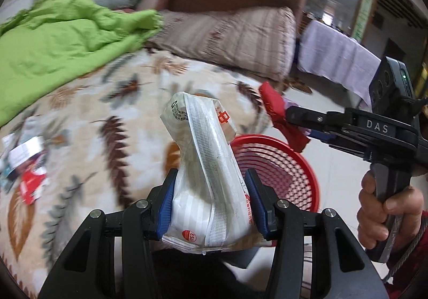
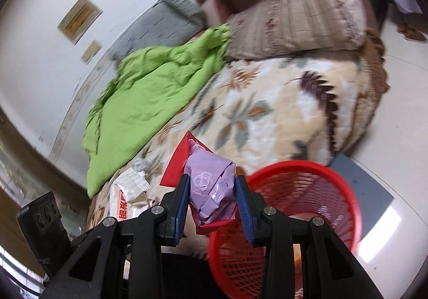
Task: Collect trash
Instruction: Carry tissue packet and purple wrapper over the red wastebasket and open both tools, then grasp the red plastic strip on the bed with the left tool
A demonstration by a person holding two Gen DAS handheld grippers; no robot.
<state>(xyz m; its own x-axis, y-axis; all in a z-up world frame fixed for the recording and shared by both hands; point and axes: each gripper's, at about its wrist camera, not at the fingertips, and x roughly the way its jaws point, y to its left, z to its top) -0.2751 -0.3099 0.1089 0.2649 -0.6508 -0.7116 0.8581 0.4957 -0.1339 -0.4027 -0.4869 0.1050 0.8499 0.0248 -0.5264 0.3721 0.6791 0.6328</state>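
- Left gripper [image 1: 211, 198] — jaws part-way apart and closed on a white snack wrapper [image 1: 206, 162], blue pads pressing its lower sides; the wrapper's long axis runs straight out along my fingers, its crumpled top tilted away from me.
- Right gripper [image 2: 212, 197] — jaws narrower, clamped on a crumpled purple wrapper [image 2: 211, 192] with a red scrap [image 2: 178, 165] bunched behind it.
- Red basket [image 2: 289, 218] — on the floor at the bed's edge. In the right wrist view it sits just below and to the right of my pads, rim nearly under the purple wad. In the left wrist view it lies beyond the white wrapper, off to the right.
- Judgement: my right hand is nearer the opening, so it probably releases first; my left needs to carry rightward over the rim.
- Remaining on the leaf-print bedspread [image 1: 112, 101] — a few loose wrappers [image 1: 26, 162] to the far left, not yet collected.
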